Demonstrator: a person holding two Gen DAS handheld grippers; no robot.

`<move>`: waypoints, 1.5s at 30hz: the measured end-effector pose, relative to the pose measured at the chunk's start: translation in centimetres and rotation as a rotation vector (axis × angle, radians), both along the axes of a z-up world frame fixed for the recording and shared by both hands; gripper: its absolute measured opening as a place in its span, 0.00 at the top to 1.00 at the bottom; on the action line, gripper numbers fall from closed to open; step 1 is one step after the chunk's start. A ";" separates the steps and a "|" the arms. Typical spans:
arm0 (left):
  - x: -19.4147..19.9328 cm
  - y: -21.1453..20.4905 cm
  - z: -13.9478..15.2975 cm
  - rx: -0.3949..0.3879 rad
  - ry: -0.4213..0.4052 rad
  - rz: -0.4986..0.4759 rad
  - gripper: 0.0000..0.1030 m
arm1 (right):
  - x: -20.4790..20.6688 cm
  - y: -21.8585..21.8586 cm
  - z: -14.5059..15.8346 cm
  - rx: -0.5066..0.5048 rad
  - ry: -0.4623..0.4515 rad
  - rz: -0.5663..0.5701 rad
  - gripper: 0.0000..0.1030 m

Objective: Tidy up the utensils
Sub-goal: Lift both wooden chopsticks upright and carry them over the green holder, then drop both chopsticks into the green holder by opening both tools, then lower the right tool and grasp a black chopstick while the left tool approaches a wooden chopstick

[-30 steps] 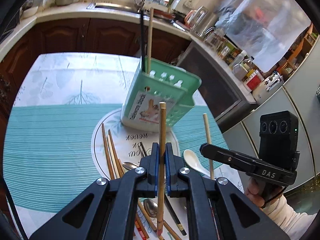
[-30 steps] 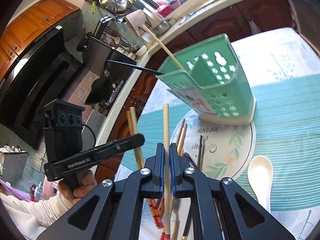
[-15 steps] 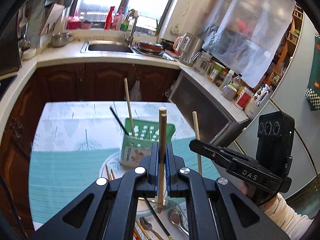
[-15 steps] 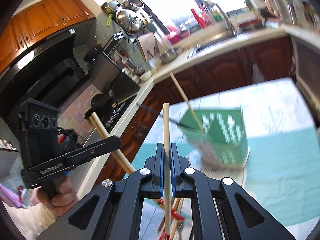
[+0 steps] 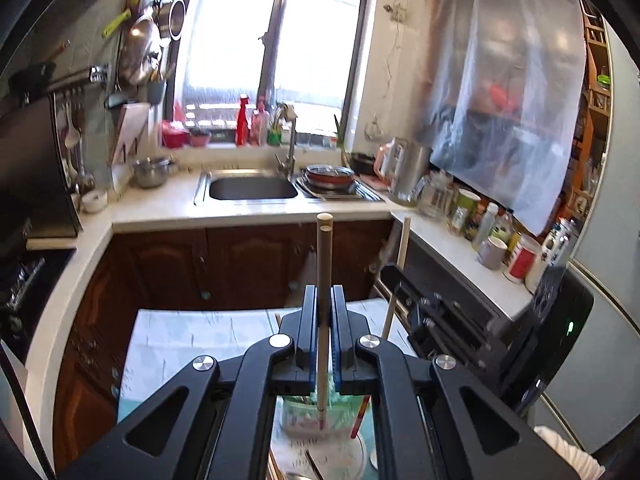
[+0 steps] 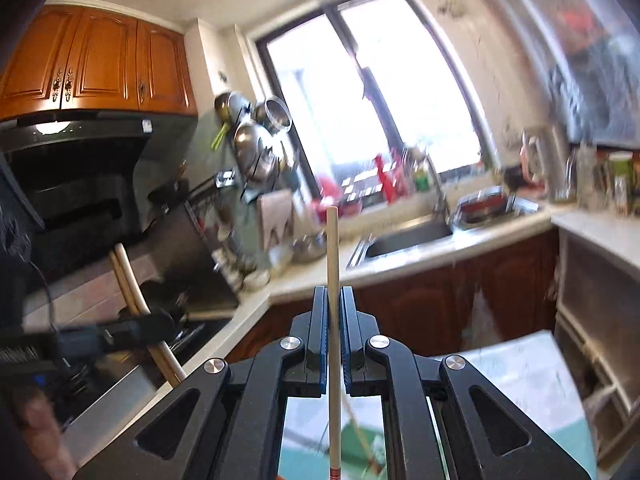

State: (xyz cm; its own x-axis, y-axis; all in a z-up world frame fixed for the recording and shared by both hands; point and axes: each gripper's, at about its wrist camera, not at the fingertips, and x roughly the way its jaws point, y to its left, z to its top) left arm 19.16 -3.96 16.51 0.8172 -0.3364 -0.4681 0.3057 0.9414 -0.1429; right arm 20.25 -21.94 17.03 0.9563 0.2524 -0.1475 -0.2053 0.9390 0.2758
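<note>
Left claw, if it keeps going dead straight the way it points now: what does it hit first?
Most likely the dark wooden cabinet doors under the sink counter. The left claw, shut on chopsticks, points over the table's far edge with nothing nearer in line; depth is unclear.

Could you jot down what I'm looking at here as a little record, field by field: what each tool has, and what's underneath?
left tool: shut on a pair of wooden chopsticks, upright
right tool: shut on a pale chopstick, upright, red marking at its lower end
green utensil holder: on the table below, only glimpsed between the left tool's arms
table: pale patterned cloth
background: kitchen sink under a window
</note>
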 end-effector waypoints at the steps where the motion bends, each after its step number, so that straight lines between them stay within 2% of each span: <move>1: 0.4 -0.3 0.2 0.003 -0.013 0.002 0.97 | 0.5 0.1 0.2 0.000 -0.014 -0.010 0.95; 4: 1.7 -1.0 -0.1 0.018 -0.043 0.019 0.97 | 2.0 0.4 0.3 -0.017 -0.069 -0.055 0.95; 6: 2.8 -1.2 -1.1 0.011 -0.031 0.027 0.97 | 3.2 0.6 -0.1 -0.017 -0.093 -0.086 0.95; 11: 5.6 -1.1 -4.7 -0.018 0.026 0.041 0.97 | 7.7 2.3 -3.7 -0.042 -0.099 -0.136 0.95; 15: 7.1 -0.5 -7.5 -0.045 0.047 0.051 0.97 | 10.0 3.9 -6.9 -0.117 -0.117 -0.147 0.95; 22: 8.9 0.0 -11.4 -0.072 0.105 0.039 0.97 | 12.8 6.1 -14.3 -0.161 -0.101 -0.125 0.95; 26: 9.0 -0.2 -13.4 -0.054 0.152 -0.001 0.97 | 12.5 7.1 -19.3 -0.180 -0.039 -0.053 0.95; 27: 9.0 -0.3 -13.8 -0.048 0.165 -0.010 0.92 | 12.8 7.2 -20.1 -0.181 -0.004 -0.021 0.95; 29: 8.8 -0.2 -14.6 -0.035 0.192 -0.021 0.75 | 12.5 7.5 -22.0 -0.194 0.045 0.020 0.94; 30: 8.6 -0.2 -14.8 -0.030 0.200 -0.019 0.59 | 12.6 7.7 -22.8 -0.204 0.070 0.044 0.93; 31: 8.4 0.0 -14.9 -0.029 0.206 -0.018 0.52 | 12.2 7.7 -23.7 -0.213 0.087 0.058 0.88; 35: 7.2 0.4 -14.9 -0.018 0.217 -0.044 0.49 | 11.1 8.1 -25.2 -0.234 0.141 0.105 0.79; 37: 6.3 0.8 -14.6 -0.016 0.219 -0.045 0.38 | 10.0 7.9 -25.2 -0.236 0.160 0.115 0.78; 38: 5.8 1.0 -14.4 -0.017 0.218 -0.047 0.36 | 9.6 7.9 -25.3 -0.232 0.174 0.122 0.78; 45: 2.0 3.1 -13.4 -0.017 0.216 -0.053 0.34 | 4.2 6.1 -24.0 -0.181 0.252 0.156 0.77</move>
State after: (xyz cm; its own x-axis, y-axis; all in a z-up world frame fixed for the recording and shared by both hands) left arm 21.20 -0.83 3.09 0.6794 -0.3858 -0.6241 0.3154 0.9216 -0.2264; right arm 24.40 -15.80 -6.99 0.8362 0.3408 -0.4297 -0.2966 0.9401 0.1683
